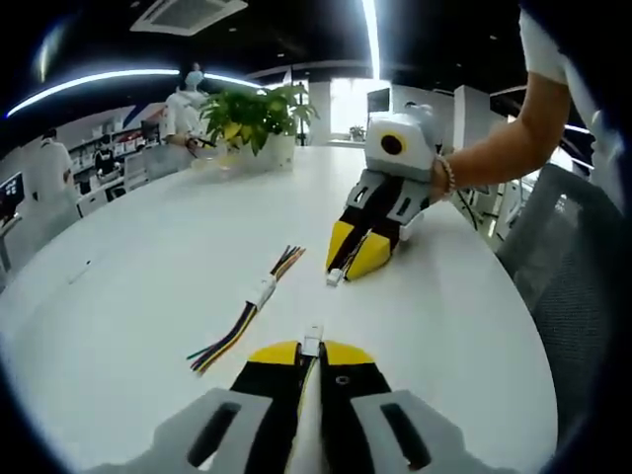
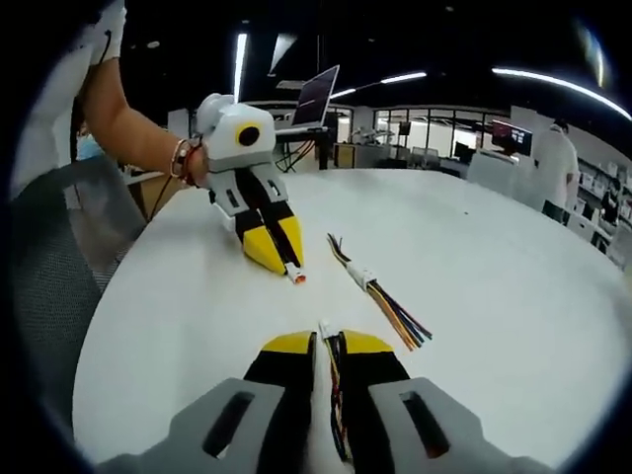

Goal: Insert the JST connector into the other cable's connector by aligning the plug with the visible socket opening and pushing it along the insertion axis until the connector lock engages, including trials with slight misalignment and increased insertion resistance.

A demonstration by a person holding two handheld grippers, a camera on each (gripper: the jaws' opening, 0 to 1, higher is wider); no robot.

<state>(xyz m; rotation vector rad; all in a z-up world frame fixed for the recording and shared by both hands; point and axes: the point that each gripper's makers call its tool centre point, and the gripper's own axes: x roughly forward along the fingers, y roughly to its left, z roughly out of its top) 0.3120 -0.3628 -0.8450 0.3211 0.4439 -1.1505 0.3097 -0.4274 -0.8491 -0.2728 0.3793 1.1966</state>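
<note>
The left claw point(image 1: 312, 348) is clamped on a small white plug point(image 1: 312, 339) that pokes out past its yellow tips. The right claw point(image 2: 326, 339) is clamped on a second white plug point(image 2: 324, 329), its coloured wires point(image 2: 337, 395) running back between the jaws. A joined cable point(image 1: 249, 308) lies on the white table point(image 1: 148, 267), between the two claws. A potted plant point(image 1: 259, 120) stands at the table's far edge.

Yellow-tipped black jaws are seen on the left gripper point(image 1: 312, 352) and the right gripper point(image 2: 327, 342), each closed on a white connector. At centre frame, a white mated connector pair point(image 1: 262, 289) with multicoloured wires is seen on the white table point(image 1: 148, 247). Green leaves are shown on the potted plant point(image 1: 255, 117) at upper left.
</note>
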